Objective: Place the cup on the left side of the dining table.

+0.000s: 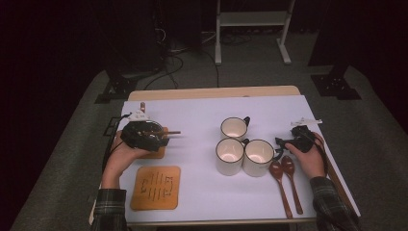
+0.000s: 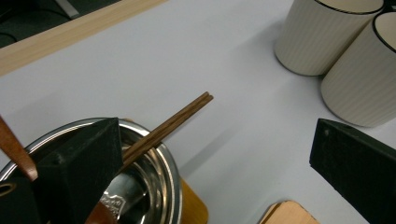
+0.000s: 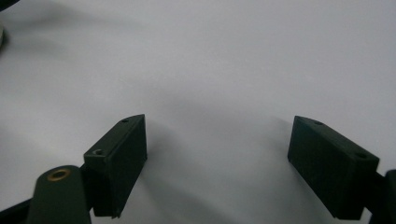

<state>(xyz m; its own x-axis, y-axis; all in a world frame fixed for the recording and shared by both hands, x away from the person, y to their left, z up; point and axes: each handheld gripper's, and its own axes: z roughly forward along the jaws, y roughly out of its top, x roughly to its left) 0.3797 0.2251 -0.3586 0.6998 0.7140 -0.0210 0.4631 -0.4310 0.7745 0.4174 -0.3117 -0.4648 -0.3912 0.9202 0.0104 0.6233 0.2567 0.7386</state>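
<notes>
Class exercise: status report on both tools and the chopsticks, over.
Left tool open above the steel bowl. Chopsticks resting across bowl rim, not gripped. Right tool open, empty, beside the mugs. Nothing in the way.

From my high view the room around the table (image 1: 298,103) is very dark, and the white table surface is the one bright area, lit from above. This picture is soft and a little grainy. The mugs (image 1: 243,149) throw only weak shadows. In the left gripper view the steel bowl (image 2: 159,186) shows small glare beside a dark, blurred jaw. In the right gripper view I see soft grey shadows under both jaws.
</notes>
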